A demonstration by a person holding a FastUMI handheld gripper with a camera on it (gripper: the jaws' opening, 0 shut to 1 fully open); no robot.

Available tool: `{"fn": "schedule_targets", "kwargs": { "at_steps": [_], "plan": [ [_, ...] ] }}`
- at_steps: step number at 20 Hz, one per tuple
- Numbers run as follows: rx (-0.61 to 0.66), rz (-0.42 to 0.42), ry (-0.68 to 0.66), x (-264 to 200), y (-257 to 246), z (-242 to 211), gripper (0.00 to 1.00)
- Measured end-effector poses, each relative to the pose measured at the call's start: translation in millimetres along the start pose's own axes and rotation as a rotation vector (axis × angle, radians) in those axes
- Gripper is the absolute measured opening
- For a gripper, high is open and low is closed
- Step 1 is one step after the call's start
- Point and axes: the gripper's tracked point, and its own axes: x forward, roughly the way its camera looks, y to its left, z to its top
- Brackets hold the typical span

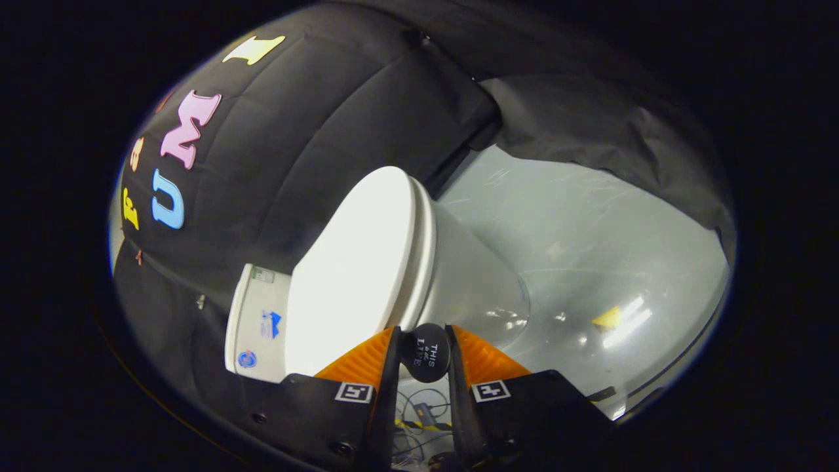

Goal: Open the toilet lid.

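A white toilet stands ahead, seen rolled to one side. Its lid [357, 269] lies flat against the seat [427, 246], above the bowl [475, 285]. A black round handle [426, 359] sticks out from the lid's front edge. My gripper [423, 335] is at that edge, and both fingers press on the handle's sides. The tank [257, 328], with stickers on it, sits behind the lid, against the black cloth wall.
A glossy grey floor [590, 229] spreads beyond the bowl, with a small yellow mark [608, 318] on it. Black cloth [590, 131] hangs over the far edge of the floor. Loose cables [419, 419] lie low between the fingers' bases.
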Motion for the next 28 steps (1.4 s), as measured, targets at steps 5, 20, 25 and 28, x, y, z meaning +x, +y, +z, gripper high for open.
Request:
{"fn": "schedule_targets", "kwargs": {
  "at_steps": [5, 20, 25, 28],
  "plan": [
    [0.200, 0.062, 0.013, -7, 7, 2, 0.12],
    [-0.066, 0.004, -0.082, -66, 120, 31, 0.07],
    [-0.160, -0.006, -0.123, -84, 173, 28, 0.07],
    [-0.233, -0.011, -0.149, -94, 210, 23, 0.07]
  ]
}}
